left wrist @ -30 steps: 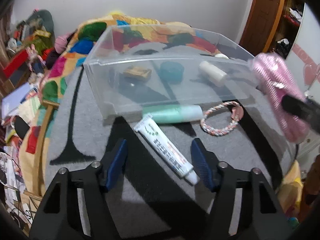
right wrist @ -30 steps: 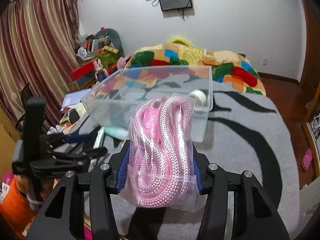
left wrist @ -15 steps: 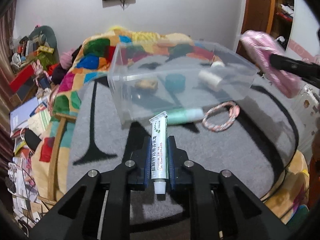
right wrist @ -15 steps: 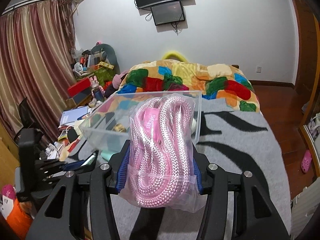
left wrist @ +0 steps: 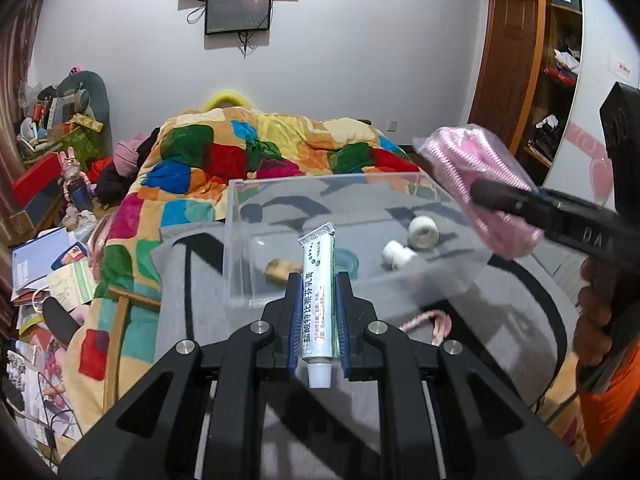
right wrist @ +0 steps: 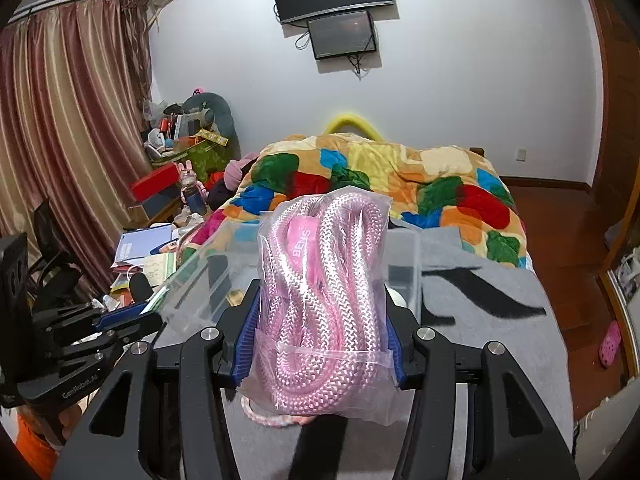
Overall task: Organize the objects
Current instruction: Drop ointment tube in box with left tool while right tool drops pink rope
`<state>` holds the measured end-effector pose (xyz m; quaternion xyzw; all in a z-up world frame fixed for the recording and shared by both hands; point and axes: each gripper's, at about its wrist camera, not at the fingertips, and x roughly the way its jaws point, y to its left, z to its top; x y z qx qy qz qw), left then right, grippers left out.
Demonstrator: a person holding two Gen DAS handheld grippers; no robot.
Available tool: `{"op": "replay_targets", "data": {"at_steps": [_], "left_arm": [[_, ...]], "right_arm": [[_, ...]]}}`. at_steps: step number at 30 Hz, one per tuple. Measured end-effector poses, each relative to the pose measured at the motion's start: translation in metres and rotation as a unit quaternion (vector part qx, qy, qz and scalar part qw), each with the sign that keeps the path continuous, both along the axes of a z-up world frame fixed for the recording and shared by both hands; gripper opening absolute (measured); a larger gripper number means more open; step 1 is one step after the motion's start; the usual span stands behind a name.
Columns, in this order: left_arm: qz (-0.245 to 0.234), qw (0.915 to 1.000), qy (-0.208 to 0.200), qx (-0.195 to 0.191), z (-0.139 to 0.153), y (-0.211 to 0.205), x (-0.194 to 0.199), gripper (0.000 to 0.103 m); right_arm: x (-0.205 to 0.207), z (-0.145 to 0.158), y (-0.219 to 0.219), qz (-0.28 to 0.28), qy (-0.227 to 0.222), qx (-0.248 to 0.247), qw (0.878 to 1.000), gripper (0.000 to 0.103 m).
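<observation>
Left gripper (left wrist: pixel 318 320) clamped an ointment tube (left wrist: pixel 319 304), raised before the clear plastic bin (left wrist: pixel 240 240) on the bed. Right gripper (right wrist: pixel 318 340) squeezed a bagged pink rope (right wrist: pixel 324 300) above that bin.

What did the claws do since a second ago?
The left claw closed on the white tube that lay on the grey blanket and lifted it toward the clear box. The right claw kept its grip on the bagged pink rope and carried it higher. The things inside the box stayed put.
</observation>
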<state>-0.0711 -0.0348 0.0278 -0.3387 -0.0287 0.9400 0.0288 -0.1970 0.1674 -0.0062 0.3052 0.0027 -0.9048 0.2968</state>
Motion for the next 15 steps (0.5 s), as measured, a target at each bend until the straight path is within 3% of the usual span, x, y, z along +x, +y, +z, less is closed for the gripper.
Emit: {"op": "replay_targets", "data": {"at_steps": [6,15], "left_arm": [[-0.001,0.9998,-0.01,0.018,-0.003,-0.006,-0.03,0.015],[0.009,0.9979,-0.057,0.029,-0.029,-0.011,-0.07,0.015]], "right_arm": [[-0.018,-0.008,-0.026,0.004,-0.008,0.019,1.0,0.048],[-0.049,-0.039,-0.045,-0.007,-0.04,0.062,0.997,0.048]]}}
